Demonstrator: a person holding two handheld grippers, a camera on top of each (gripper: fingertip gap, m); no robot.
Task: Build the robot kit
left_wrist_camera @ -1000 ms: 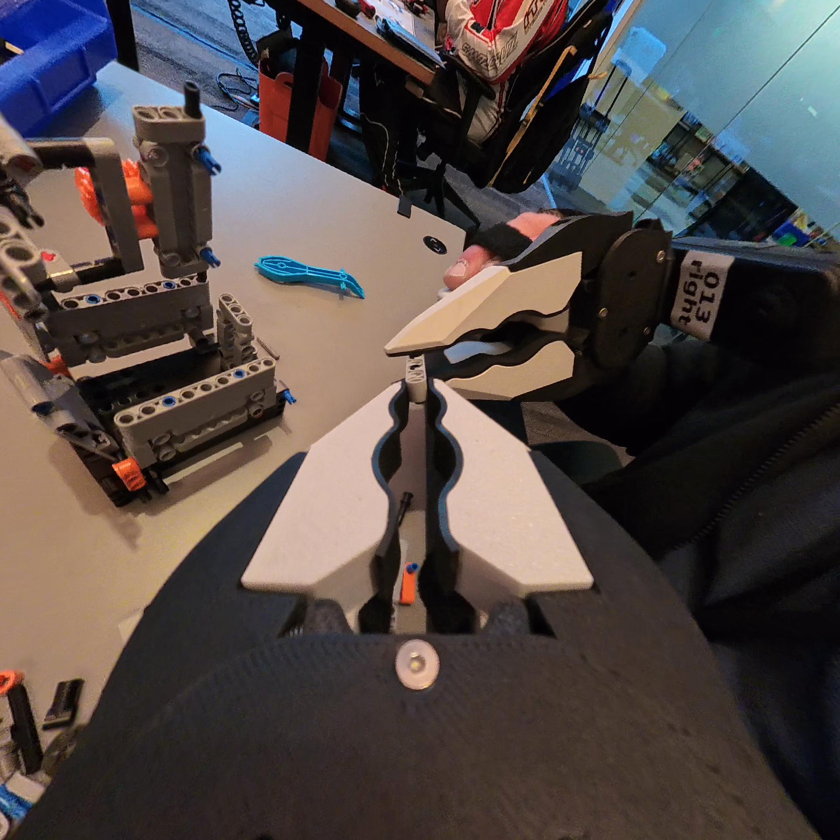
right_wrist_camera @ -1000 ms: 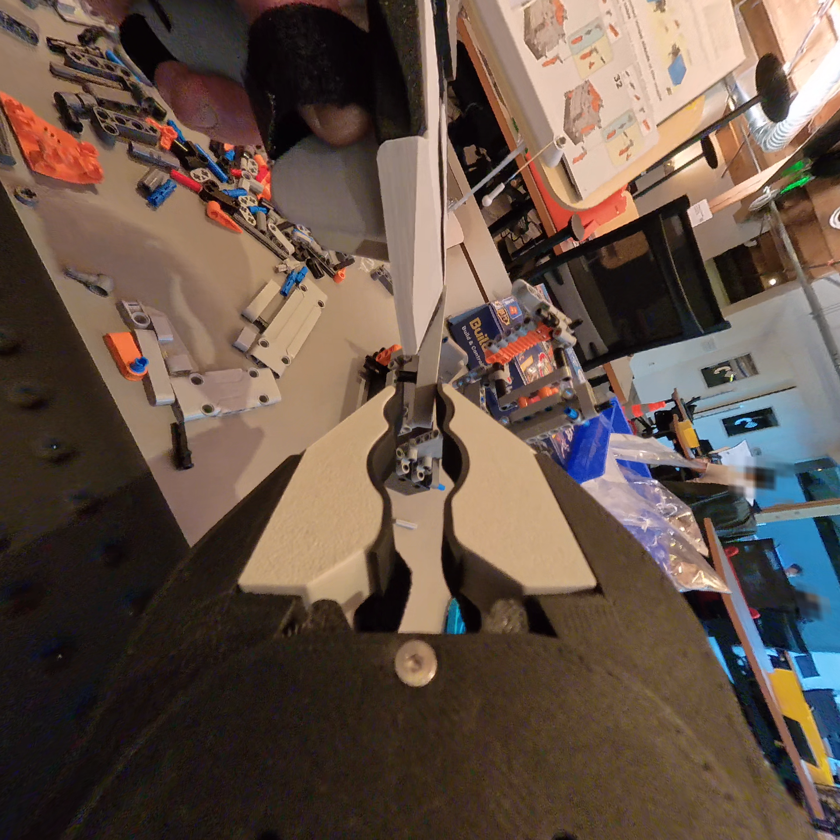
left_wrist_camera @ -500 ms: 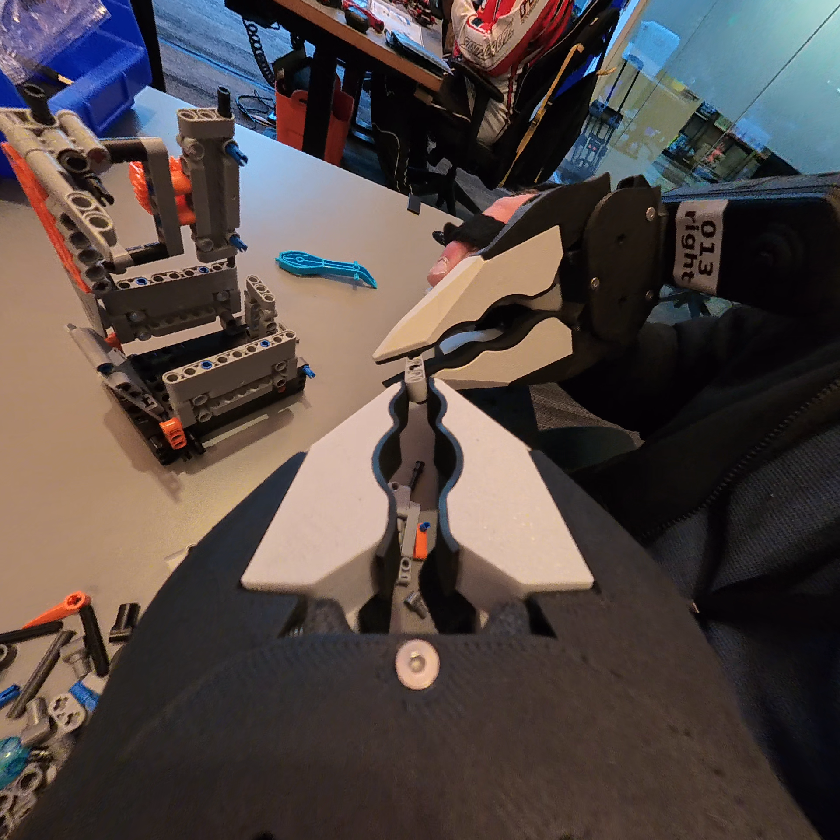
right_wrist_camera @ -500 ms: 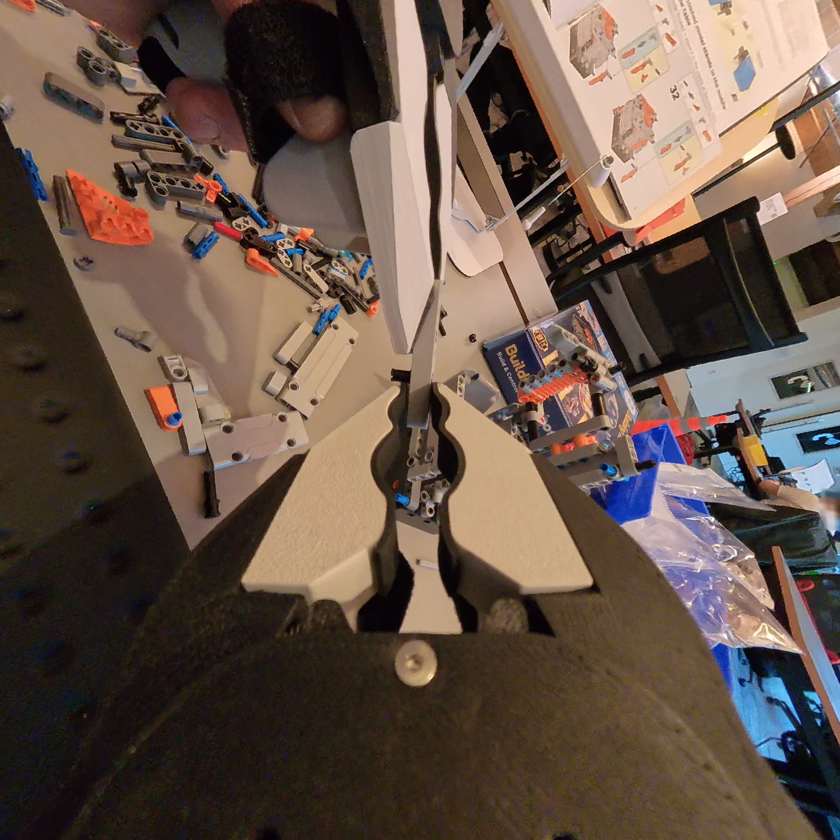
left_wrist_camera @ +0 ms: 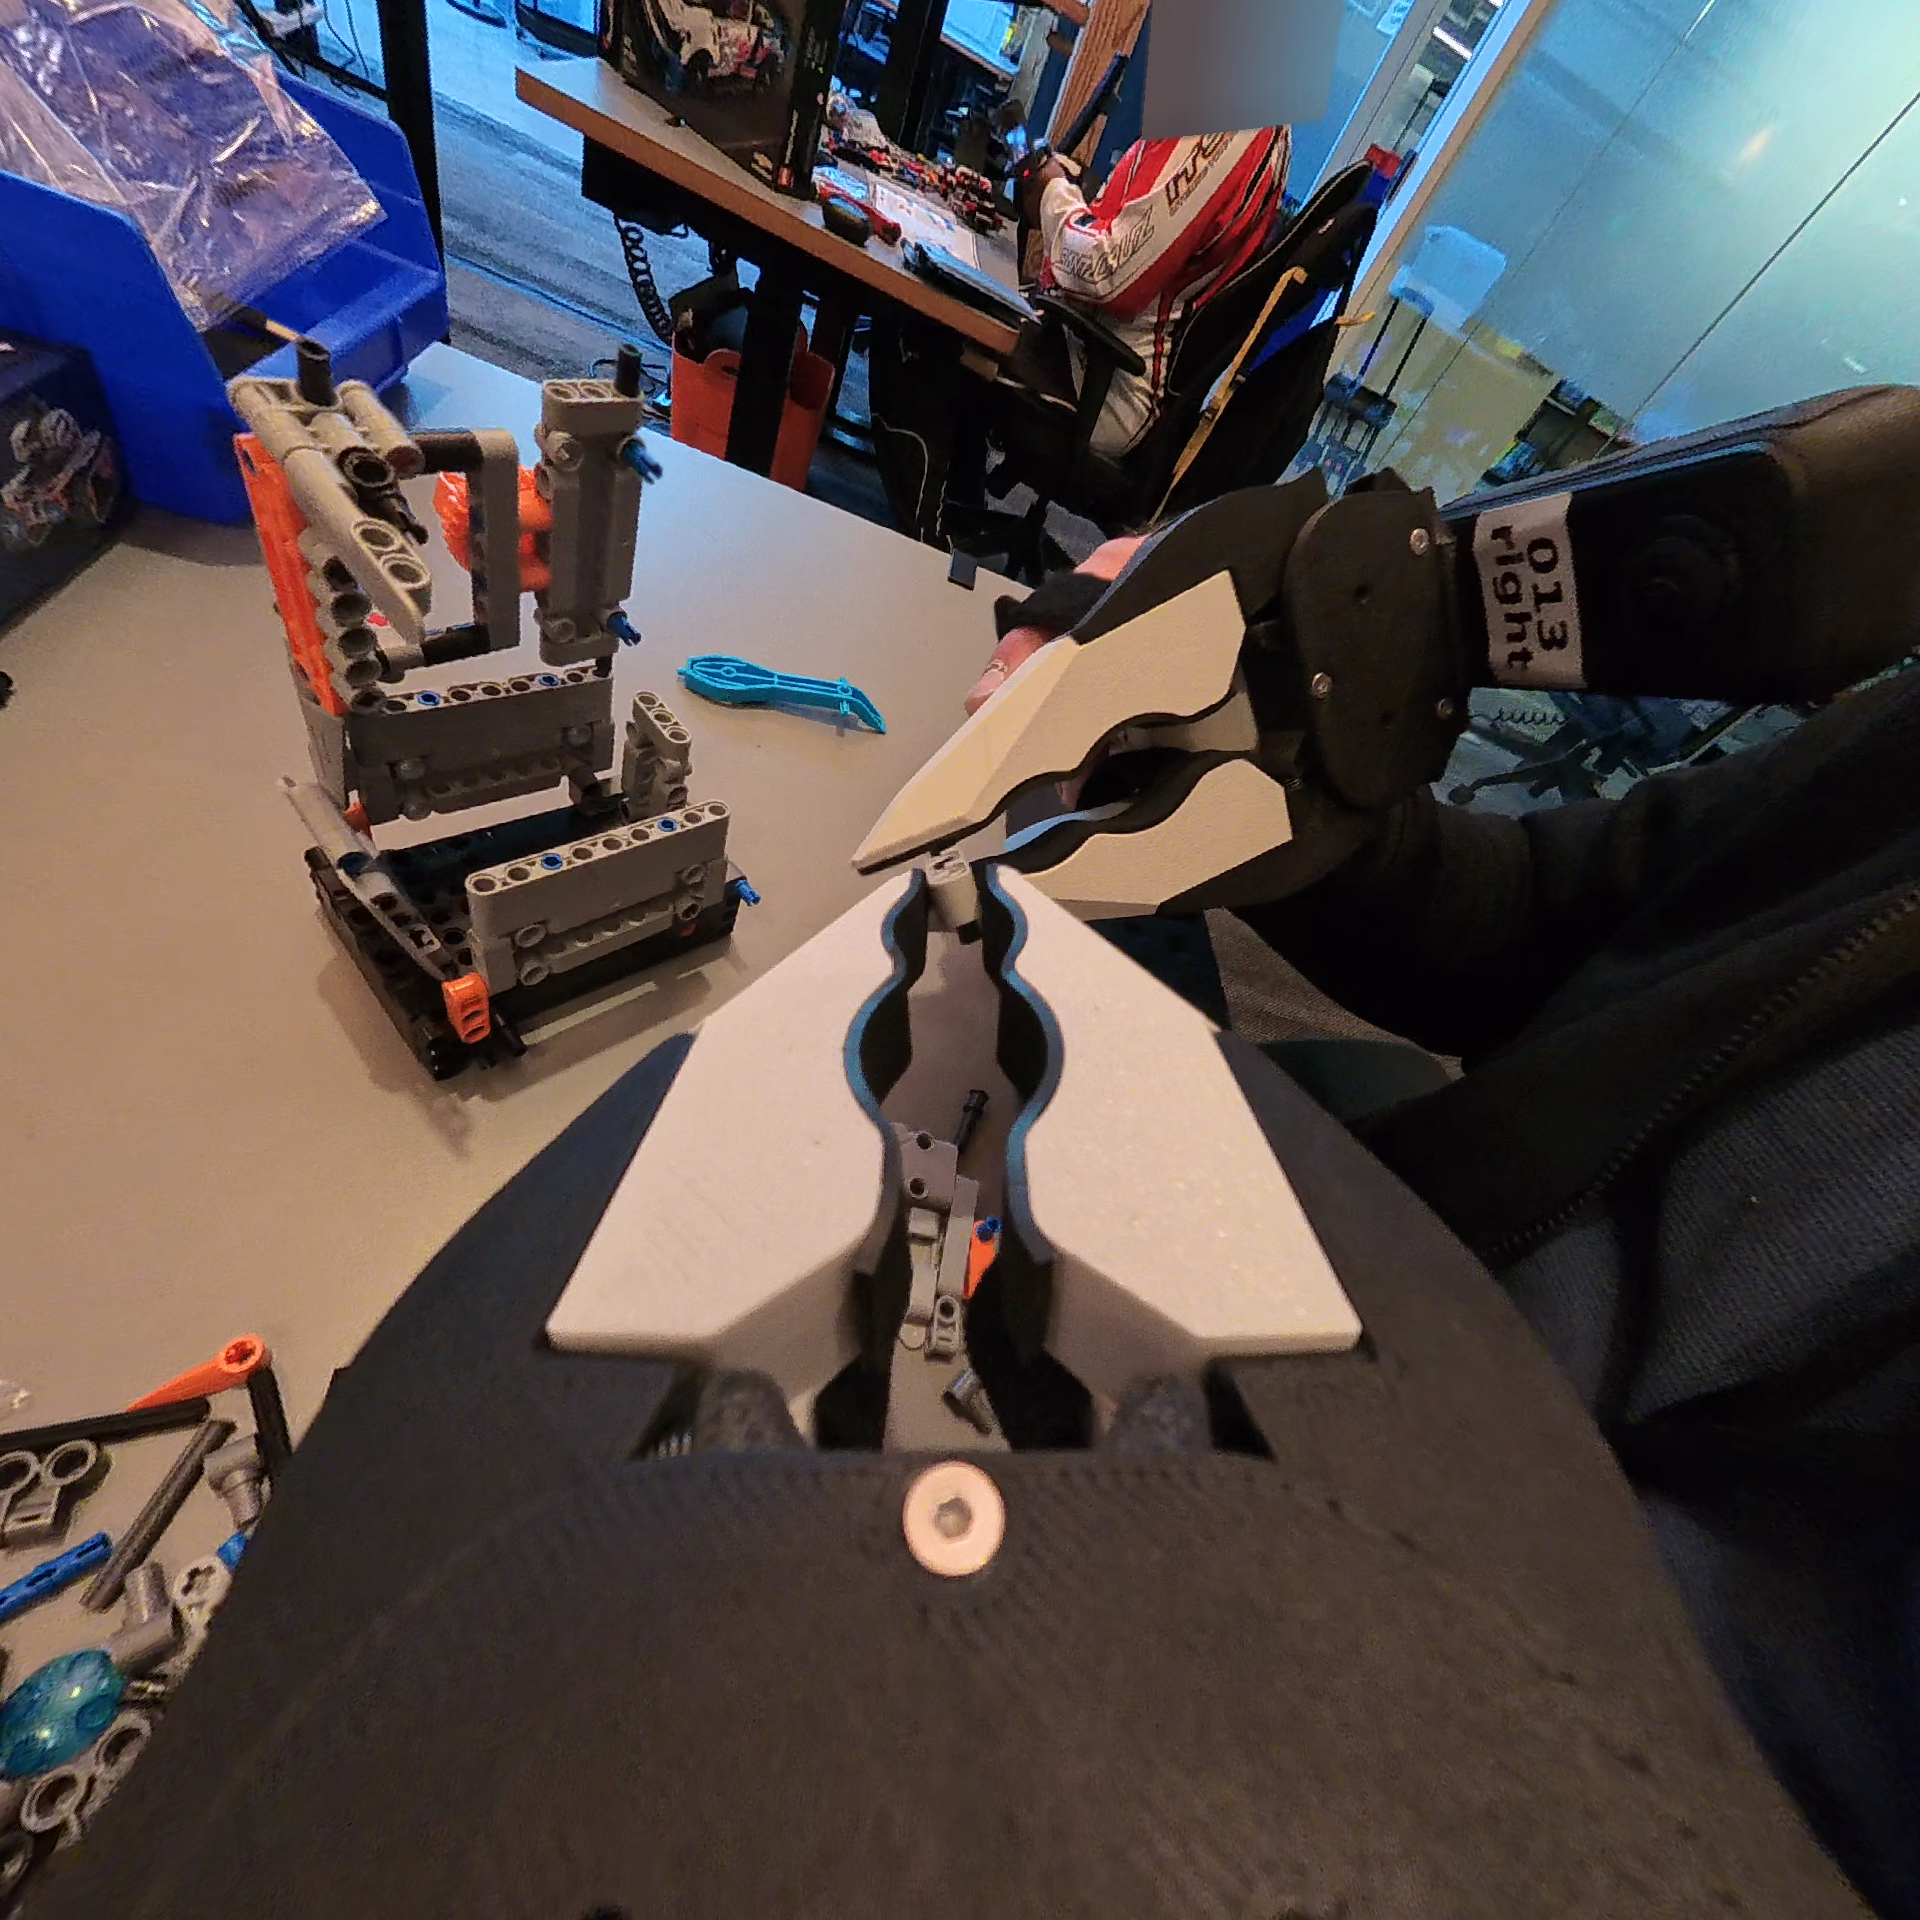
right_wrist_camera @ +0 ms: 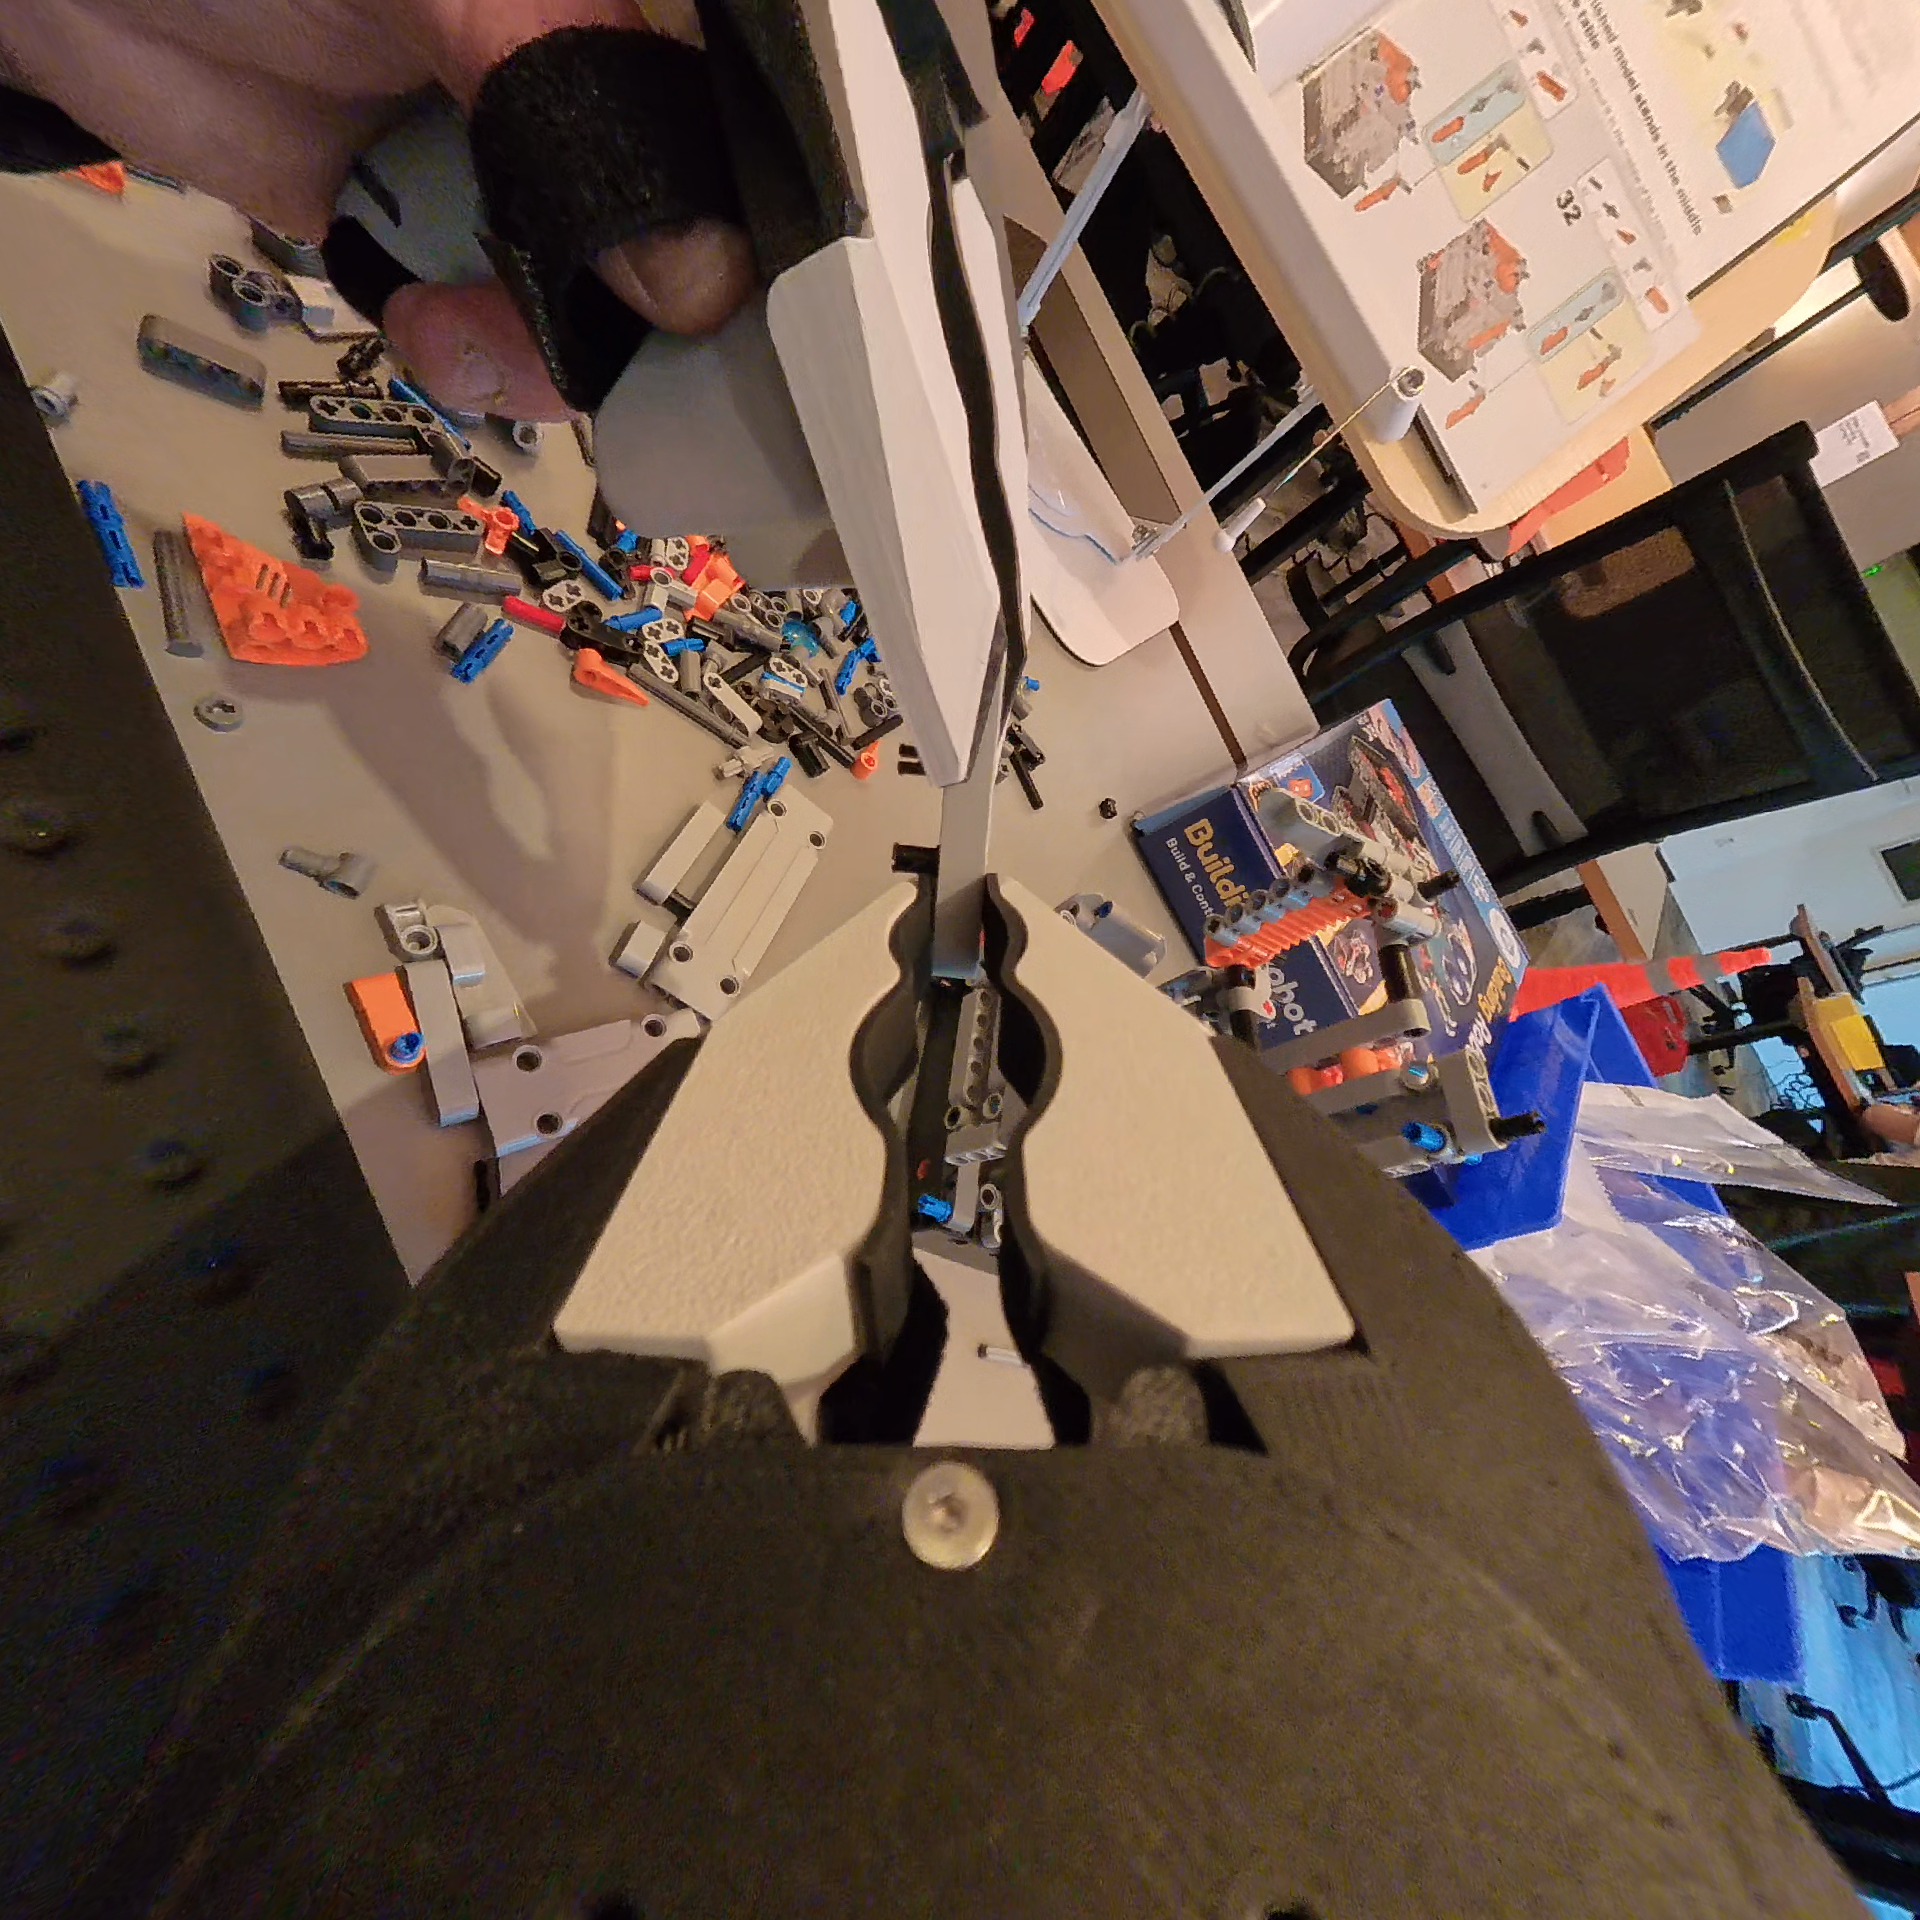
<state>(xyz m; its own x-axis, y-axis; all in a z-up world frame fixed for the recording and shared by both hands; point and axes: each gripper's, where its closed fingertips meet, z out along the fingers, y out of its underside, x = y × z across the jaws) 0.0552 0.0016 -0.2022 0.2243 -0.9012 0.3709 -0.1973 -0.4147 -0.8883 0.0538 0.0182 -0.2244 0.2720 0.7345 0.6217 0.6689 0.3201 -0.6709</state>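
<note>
Left gripper (left_wrist_camera: 951,879): fingers are seen pressed together on a small grey piece (left_wrist_camera: 954,902), held up off the table (left_wrist_camera: 156,1039).
Right gripper (right_wrist_camera: 958,906): fingers clamped on the same piece, tip to tip with the left.
Nearby: a half-built model (left_wrist_camera: 499,727) and a teal tool (left_wrist_camera: 779,691) are left apart.
Right view only: loose parts (right_wrist_camera: 665,623) and an open booklet (right_wrist_camera: 1507,208) are shown.
</note>
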